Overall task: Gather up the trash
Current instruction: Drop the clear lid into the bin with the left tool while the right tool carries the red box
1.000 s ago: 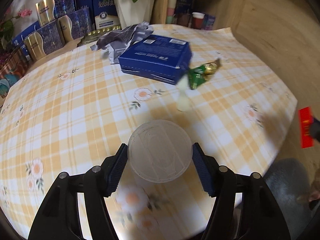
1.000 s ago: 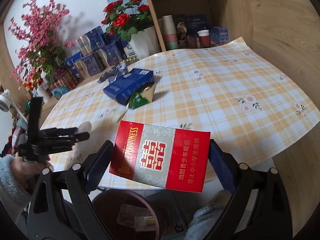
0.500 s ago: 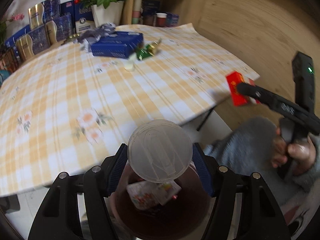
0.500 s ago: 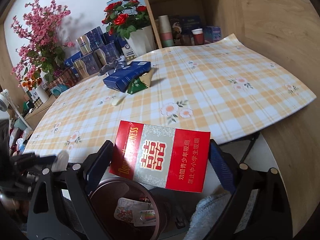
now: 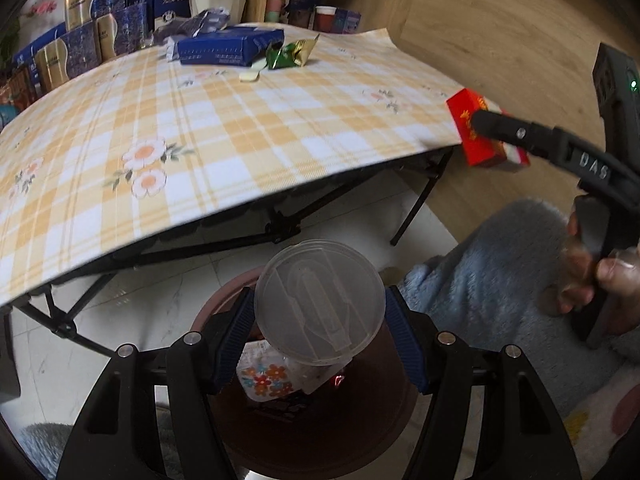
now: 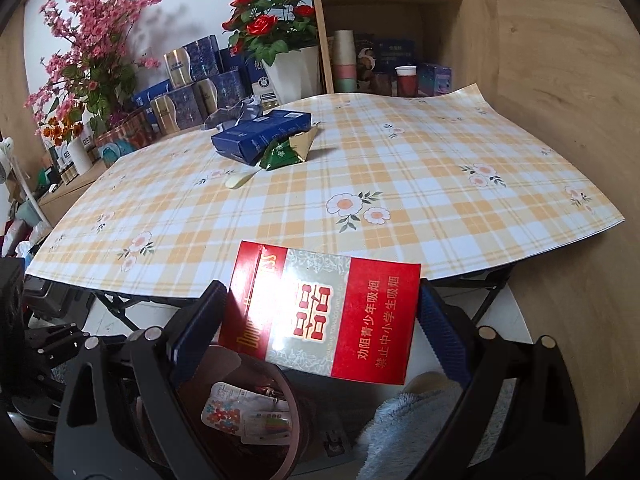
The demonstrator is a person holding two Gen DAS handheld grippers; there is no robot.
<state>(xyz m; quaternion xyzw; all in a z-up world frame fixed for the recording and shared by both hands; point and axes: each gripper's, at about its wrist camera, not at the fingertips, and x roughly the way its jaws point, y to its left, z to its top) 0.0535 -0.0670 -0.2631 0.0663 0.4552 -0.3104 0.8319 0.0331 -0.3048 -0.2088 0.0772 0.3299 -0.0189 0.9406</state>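
The left gripper [image 5: 320,328] clamps a clear plastic lid [image 5: 320,302] directly above the brown bin [image 5: 320,432] on the floor, placed to drop it in. The right gripper [image 6: 320,320] pinches a red cigarette pack [image 6: 320,308] near the bin's [image 6: 224,364] right side, likely next. A second ago the lid hung over the table [image 5: 200,128]; now it is past the near edge.

Soft daylight, strong fisheye bending at dark edges; white glare on the red cigarette pack [image 6: 320,312], mild blur.
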